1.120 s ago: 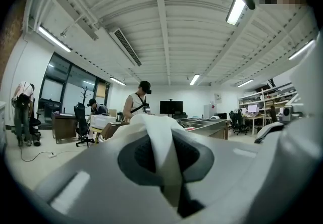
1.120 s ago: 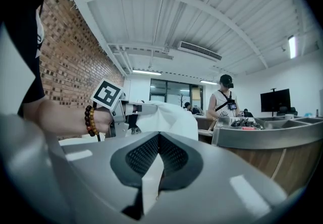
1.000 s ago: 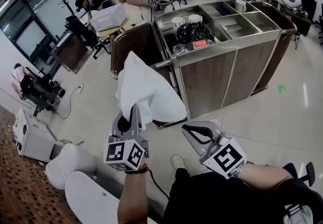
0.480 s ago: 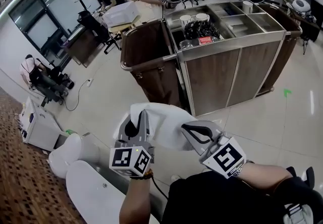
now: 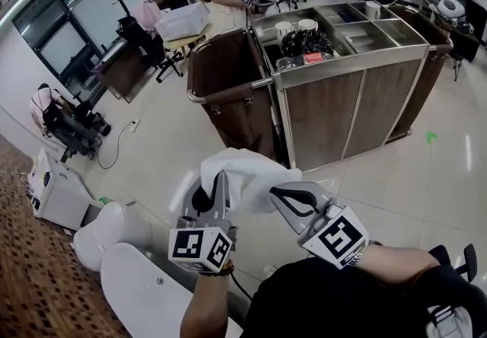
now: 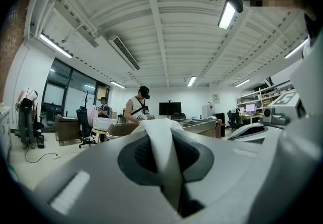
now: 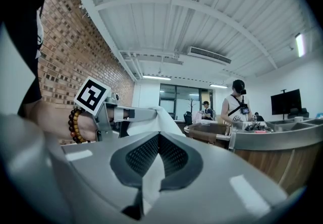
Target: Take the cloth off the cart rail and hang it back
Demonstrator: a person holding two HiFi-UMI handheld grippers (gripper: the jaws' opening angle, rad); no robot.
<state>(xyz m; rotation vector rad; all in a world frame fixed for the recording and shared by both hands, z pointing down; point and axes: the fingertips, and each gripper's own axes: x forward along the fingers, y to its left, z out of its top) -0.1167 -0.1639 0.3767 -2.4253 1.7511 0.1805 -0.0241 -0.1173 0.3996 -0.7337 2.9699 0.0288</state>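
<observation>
The white cloth (image 5: 247, 173) is bunched low in front of me, clear of the cart rail (image 5: 228, 93). My left gripper (image 5: 221, 179) is shut on the cloth's left side. In the left gripper view a fold of the cloth (image 6: 162, 147) runs up between the jaws of the left gripper (image 6: 164, 134). My right gripper (image 5: 277, 192) is shut on the cloth's right edge. In the right gripper view a strip of cloth (image 7: 151, 180) sits pinched in the right gripper (image 7: 159, 142). The steel rail stands bare on the cart's brown left end.
The service cart (image 5: 346, 93) has a steel top with cups (image 5: 293, 27) and dark items in its compartments. People stand behind it near desks and chairs (image 5: 141, 39). White bins (image 5: 106, 234) sit on the floor at my lower left.
The cloth hung tall in front of the cart's rail a second ago. It has dropped towards me and now sits bunched between the two grippers. The cart looks farther away.
</observation>
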